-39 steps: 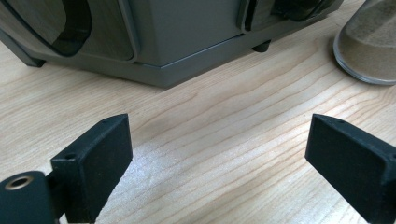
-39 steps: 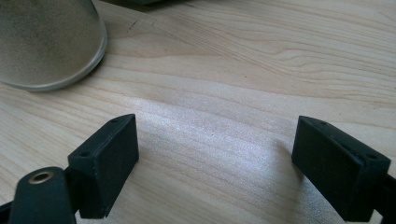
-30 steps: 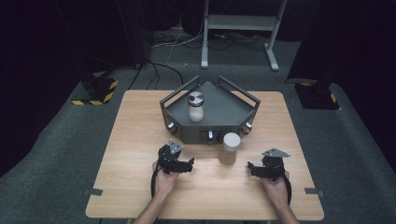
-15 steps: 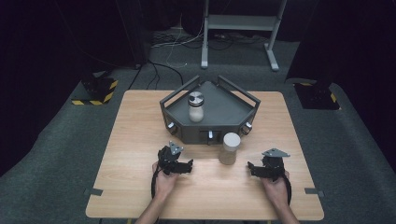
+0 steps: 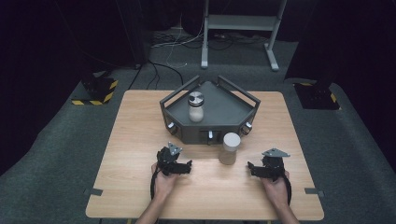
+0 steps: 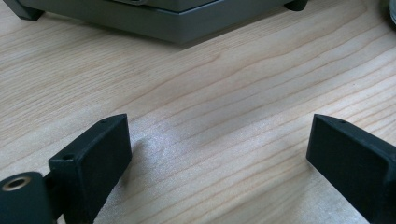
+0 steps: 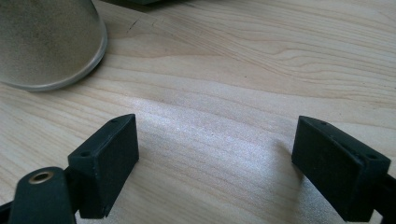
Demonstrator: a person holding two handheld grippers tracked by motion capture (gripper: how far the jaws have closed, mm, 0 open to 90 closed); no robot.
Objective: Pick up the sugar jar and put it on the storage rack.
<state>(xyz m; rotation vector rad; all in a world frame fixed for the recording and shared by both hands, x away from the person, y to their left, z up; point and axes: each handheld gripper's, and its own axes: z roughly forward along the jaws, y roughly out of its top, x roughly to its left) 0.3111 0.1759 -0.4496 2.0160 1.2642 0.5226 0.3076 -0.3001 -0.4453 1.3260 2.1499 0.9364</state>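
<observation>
Nothing moved | both grippers (image 5: 184,167) (image 5: 254,169) spread, empty – matte black | cylindrical frosted jar (image 5: 229,148) – pale-grained wooden table (image 5: 135,140)

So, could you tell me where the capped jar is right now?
In the high view, the capped jar stands on the table just in front of the grey tray, between the two grippers and nearer the right gripper.

A jar (image 5: 196,107) stands in the tray (image 5: 233,106) (mid-table), a canister (image 5: 229,148) just before it.
</observation>
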